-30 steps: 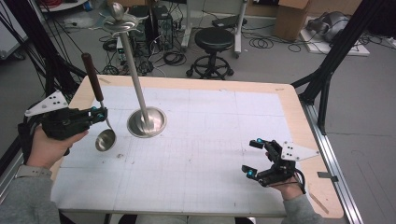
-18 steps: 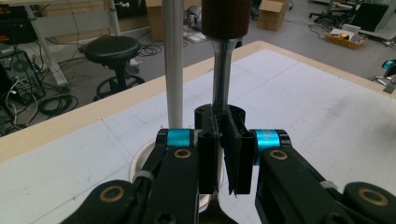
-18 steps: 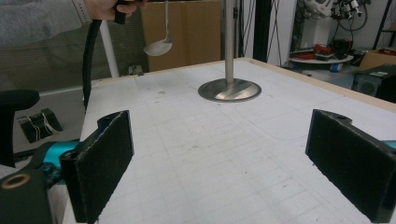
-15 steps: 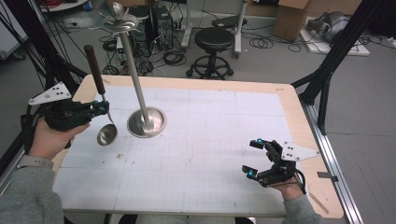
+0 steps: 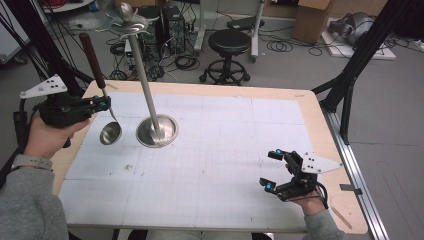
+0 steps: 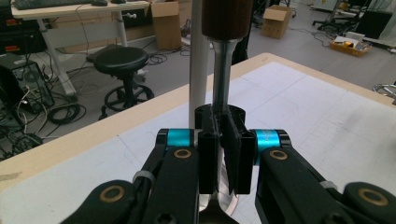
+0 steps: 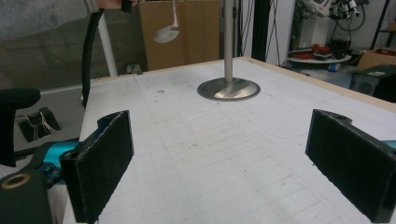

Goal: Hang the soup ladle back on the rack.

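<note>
Pinching the metal neck of a wooden-handled steel ladle (image 5: 104,107), the left gripper (image 5: 98,104) holds it upright with its bowl hanging above the white gridded table mat (image 5: 225,150), just beside the round-based steel stand (image 5: 156,130), while the right gripper (image 5: 270,170) rests well apart, jaws spread wide.

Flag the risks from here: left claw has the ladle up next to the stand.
1. The left claw pinches the wooden-handled steel ladle on its thin metal neck, below the handle; the long handle above could lever it and let it twist or slip.
2. The ladle bowl hangs close beside the tall steel stand with the round base; a sideways swing may knock the pole.
3. The right claw rests open far away, so nothing steadies the stand.
</note>
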Demonstrator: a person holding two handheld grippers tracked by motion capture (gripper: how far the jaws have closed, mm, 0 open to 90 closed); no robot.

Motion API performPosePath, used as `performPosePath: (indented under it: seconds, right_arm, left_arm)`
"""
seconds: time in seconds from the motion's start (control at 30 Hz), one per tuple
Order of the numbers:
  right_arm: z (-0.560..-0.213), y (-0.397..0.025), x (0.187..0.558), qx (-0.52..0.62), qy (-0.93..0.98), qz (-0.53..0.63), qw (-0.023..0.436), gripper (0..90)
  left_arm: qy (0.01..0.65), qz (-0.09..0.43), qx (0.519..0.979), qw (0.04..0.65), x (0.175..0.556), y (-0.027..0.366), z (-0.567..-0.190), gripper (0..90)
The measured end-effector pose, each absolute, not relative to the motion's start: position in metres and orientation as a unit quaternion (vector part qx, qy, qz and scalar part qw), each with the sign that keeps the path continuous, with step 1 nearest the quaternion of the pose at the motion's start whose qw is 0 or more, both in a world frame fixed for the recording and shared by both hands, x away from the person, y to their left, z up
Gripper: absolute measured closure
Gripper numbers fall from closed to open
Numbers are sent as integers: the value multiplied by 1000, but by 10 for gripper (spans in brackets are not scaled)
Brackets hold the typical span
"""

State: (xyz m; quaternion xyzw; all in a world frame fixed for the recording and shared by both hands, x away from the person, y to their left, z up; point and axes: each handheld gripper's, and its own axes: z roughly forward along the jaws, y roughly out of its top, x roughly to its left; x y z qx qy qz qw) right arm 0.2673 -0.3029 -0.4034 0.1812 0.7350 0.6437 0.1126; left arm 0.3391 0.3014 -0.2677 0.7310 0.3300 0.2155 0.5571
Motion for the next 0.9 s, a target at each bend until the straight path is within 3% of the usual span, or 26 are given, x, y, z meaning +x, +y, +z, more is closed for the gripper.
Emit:
performPosePath:
  seconds: [0.9]
  right_arm:
    - [-404,-304,268,185,734,643,114,67]
  left_arm:
    - [337,215,732,553,365,300,-261,842]
